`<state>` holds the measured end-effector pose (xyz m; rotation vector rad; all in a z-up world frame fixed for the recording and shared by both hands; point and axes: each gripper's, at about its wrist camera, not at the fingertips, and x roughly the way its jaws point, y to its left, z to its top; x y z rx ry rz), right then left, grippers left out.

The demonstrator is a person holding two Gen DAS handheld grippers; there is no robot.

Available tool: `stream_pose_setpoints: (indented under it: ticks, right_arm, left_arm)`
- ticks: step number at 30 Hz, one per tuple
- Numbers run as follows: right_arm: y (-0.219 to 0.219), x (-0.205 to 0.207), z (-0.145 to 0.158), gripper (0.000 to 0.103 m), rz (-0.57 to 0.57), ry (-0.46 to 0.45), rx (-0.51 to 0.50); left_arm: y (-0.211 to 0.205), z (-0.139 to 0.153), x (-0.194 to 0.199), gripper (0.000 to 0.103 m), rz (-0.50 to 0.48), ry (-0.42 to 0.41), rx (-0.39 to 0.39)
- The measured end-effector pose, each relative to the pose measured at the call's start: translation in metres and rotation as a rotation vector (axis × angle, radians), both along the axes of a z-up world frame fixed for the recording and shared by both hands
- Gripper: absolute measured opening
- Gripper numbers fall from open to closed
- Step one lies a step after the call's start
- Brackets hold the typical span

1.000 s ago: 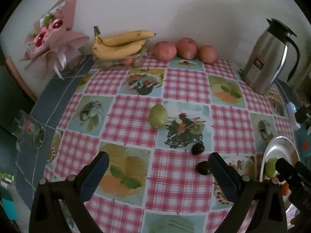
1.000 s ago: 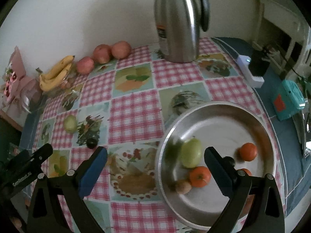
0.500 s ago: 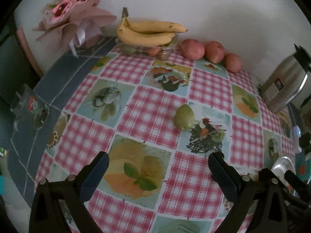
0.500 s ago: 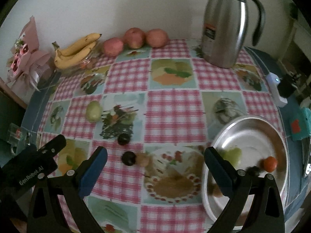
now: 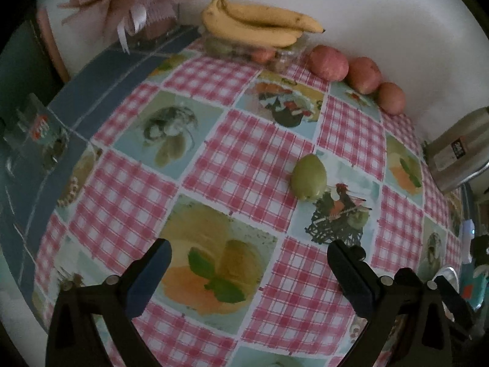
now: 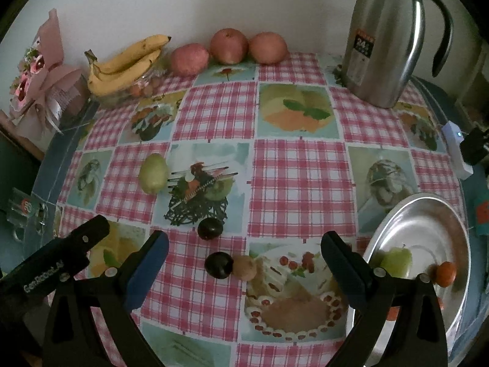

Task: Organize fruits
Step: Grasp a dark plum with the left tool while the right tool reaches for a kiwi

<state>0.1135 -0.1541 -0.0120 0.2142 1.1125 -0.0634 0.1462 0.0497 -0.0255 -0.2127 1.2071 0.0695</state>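
Fruit spread over the checked worktop (image 6: 299, 177), both grippers hovering empty.

Three red apples (image 6: 229, 46) and one banana bunch (image 6: 125, 64) line the far edge; one green pear (image 6: 153, 173) sits left of centre, two dark plums (image 6: 209, 228) and one brown fruit (image 6: 244, 267) nearer the front edge. The steel tray (image 6: 428, 214) at the right edge holds one green fruit (image 6: 397, 258) and at least one orange fruit (image 6: 446, 273). Left gripper (image 5: 249, 275) and right gripper (image 6: 244, 267) both have jaws released. Since a second ago, the right gripper has swung from over the tray to the plums.

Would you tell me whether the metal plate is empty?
Not empty: the metal plate holds a green fruit and an orange one.
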Motion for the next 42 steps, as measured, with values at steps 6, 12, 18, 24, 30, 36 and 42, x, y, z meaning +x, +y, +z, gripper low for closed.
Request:
stream_pose_setpoints:
  ticks: [6, 12, 18, 24, 30, 36, 42]
  right_arm:
    - [-0.007, 0.001, -0.011, 0.1, 0.014, 0.013, 0.009]
    - [-0.014, -0.002, -0.026, 0.099, 0.005, 0.053, 0.003]
    - [-0.02, -0.006, -0.038, 0.081, 0.0, 0.083, 0.021]
    - [-0.022, -0.009, -0.045, 0.071, 0.005, 0.095, 0.066]
    - [-0.017, -0.008, -0.052, 0.052, 0.025, 0.119, 0.113]
    - [-0.017, -0.009, -0.054, 0.043, 0.024, 0.128, 0.138]
    - [-0.016, -0.008, -0.058, 0.036, 0.03, 0.14, 0.172]
  left_arm:
    - [-0.007, -0.017, 0.001, 0.103, 0.017, 0.046, -0.034]
    - [-0.012, -0.027, -0.001, 0.103, 0.025, 0.084, -0.09]
    - [-0.022, -0.036, -0.006, 0.103, 0.018, 0.109, -0.102]
    - [-0.029, -0.041, -0.009, 0.103, 0.015, 0.126, -0.127]
    - [-0.032, -0.044, -0.008, 0.103, 0.008, 0.134, -0.129]
    - [-0.034, -0.046, -0.007, 0.103, 0.004, 0.142, -0.141]
    - [-0.034, -0.044, -0.008, 0.103, 0.003, 0.137, -0.144]
